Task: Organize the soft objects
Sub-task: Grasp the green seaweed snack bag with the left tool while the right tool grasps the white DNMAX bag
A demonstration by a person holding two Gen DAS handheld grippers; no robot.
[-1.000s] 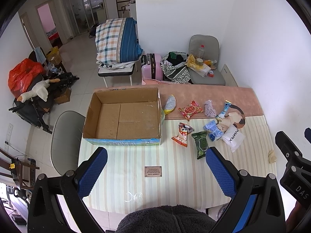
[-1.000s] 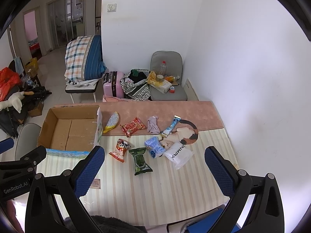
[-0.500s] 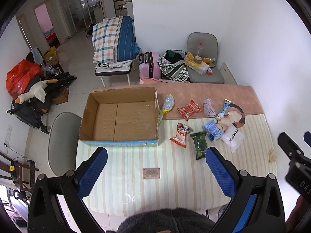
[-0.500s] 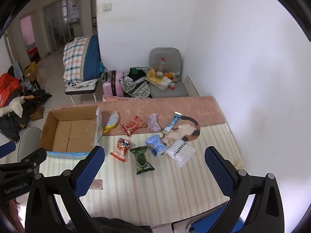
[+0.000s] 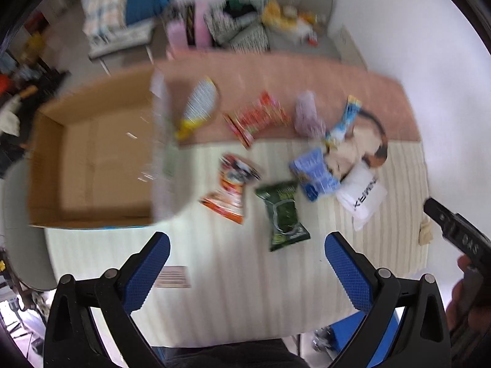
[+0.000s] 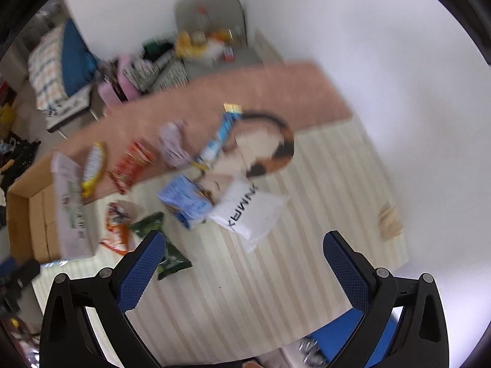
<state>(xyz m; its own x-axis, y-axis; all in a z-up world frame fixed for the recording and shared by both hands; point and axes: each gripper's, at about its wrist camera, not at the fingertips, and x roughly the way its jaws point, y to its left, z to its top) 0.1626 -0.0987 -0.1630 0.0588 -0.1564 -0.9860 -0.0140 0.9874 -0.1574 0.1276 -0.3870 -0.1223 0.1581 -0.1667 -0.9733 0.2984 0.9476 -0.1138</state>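
Jaws on both the left gripper [image 5: 247, 271] and the right gripper [image 6: 244, 271] are standing wide apart, gripping nothing, and both are hovering above the near part of the bench [image 5: 245, 276]. Soft packets are lying scattered across the middle of the bench: a green packet [image 5: 284, 214] is sitting nearest the left gripper, an orange snack packet [image 5: 231, 188] just left of it, a blue packet [image 5: 316, 173] and a white pouch [image 5: 362, 196] to its right. Farther back, a red packet [image 5: 256, 118] and a lilac cloth [image 5: 308, 115] are resting on the pink runner [image 5: 276, 70]. An open cardboard box [image 5: 92, 159] is standing at the bench's left end.
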